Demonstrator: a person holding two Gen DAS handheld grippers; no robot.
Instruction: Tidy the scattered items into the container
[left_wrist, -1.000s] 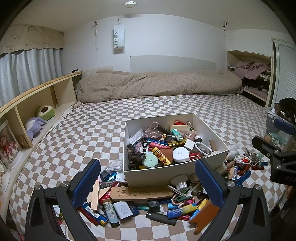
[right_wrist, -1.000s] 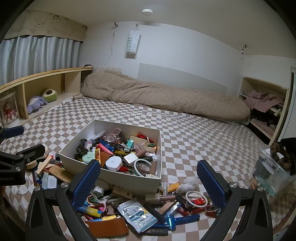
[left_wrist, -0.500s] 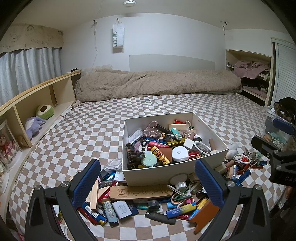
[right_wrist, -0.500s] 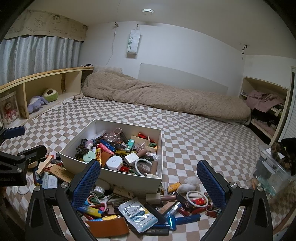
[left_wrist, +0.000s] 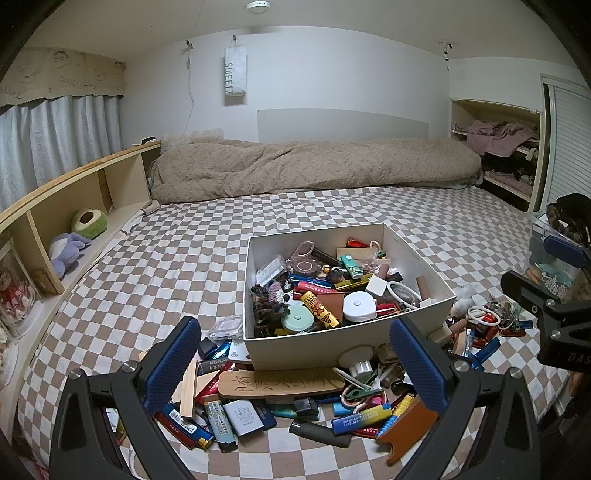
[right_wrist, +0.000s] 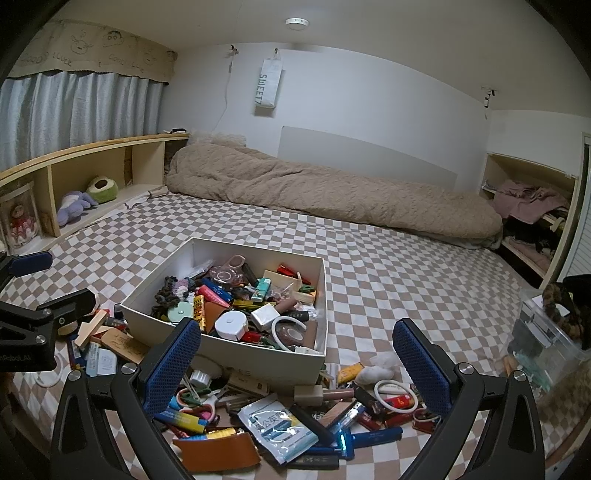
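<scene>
A white box (left_wrist: 314, 350) full of small items stands on the checkered bed; it also shows in the right wrist view (right_wrist: 258, 360). Scattered items lie around its near side: an engraved wooden board (left_wrist: 280, 382), a brown leather piece (right_wrist: 218, 452), a white sachet (right_wrist: 279, 430), a white ring (right_wrist: 395, 395), pens and lighters. My left gripper (left_wrist: 295, 365) is open and empty, above the pile in front of the box. My right gripper (right_wrist: 295, 369) is open and empty, above the pile at the box's near right corner.
A beige duvet (left_wrist: 314, 166) lies along the far wall. A wooden shelf (left_wrist: 74, 192) with plush toys runs along the left. A clear plastic bin (right_wrist: 546, 332) stands at the right. The other gripper shows at each view's edge (left_wrist: 546, 306) (right_wrist: 40, 325).
Both grippers have drifted slightly, so the box sits a touch higher in the views. Nothing was taken hold of or let go.
</scene>
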